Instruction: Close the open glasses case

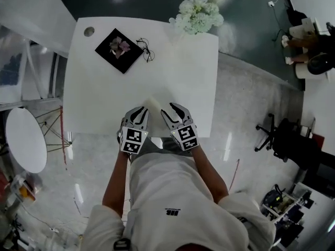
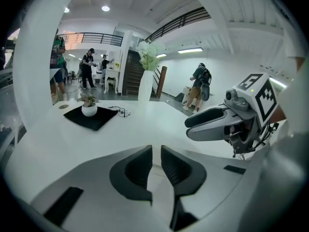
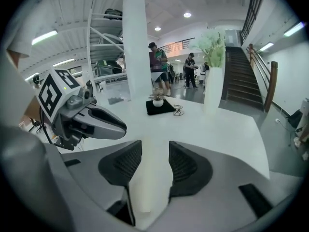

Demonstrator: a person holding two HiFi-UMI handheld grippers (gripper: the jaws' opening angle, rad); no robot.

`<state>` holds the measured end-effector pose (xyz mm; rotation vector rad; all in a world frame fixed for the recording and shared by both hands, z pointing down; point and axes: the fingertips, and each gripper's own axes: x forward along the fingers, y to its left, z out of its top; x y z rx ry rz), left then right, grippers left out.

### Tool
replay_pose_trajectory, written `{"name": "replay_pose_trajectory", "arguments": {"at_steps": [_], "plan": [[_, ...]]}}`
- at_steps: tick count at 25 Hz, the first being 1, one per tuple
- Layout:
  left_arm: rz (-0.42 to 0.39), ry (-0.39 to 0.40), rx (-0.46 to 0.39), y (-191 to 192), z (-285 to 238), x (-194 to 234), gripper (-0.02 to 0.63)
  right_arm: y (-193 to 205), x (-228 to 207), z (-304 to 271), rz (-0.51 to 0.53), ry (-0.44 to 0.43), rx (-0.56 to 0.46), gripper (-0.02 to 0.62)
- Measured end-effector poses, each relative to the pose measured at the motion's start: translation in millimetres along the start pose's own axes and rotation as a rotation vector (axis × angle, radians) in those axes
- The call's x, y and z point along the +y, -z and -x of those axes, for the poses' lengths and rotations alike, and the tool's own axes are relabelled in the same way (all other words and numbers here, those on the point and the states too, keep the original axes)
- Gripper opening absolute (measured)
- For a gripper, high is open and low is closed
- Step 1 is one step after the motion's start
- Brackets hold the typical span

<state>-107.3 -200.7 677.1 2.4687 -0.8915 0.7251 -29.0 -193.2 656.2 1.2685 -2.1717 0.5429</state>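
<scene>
A cream glasses case (image 1: 152, 105) lies near the front edge of the white table (image 1: 104, 98), between my two grippers. In the right gripper view the glasses case (image 3: 145, 178) shows as a long pale shape running under and between the jaws; I cannot tell how its lid stands. My right gripper (image 1: 172, 112) is open, its pads clear of the case on both sides. My left gripper (image 1: 137, 114) hovers just left of the case. Its jaws stand a narrow slit apart with nothing gripped. From the left gripper view the right gripper (image 2: 212, 122) is seen above the tabletop.
At the table's far left, a black mat with a small potted plant (image 1: 119, 48) has a pair of glasses (image 1: 147, 50) beside it. A vase of white flowers (image 1: 198, 14) stands at the far edge. A round white table (image 1: 23, 140) is at the left and an office chair (image 1: 277, 135) at the right.
</scene>
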Motion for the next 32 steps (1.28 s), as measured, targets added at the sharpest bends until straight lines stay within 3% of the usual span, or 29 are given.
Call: {"name": "replay_pose_trajectory", "arguments": {"at_steps": [8, 21, 32], "plan": [[-0.109, 0.007, -0.123, -63.0, 24.1, 2.7, 0.088, -47.1, -7.1, 36.1, -0.039, 0.092, -0.128, 0.179], [-0.176, -0.11, -0.221, -120.2, 80.4, -16.1, 0.097, -81.3, 4.1, 82.4, 0.03, 0.051, -0.241, 0.178], [-0.114, -0.225, -0.226, -119.2, 74.4, -73.2, 0.126, -80.1, -10.6, 122.2, 0.076, -0.033, -0.294, 0.178]]}}
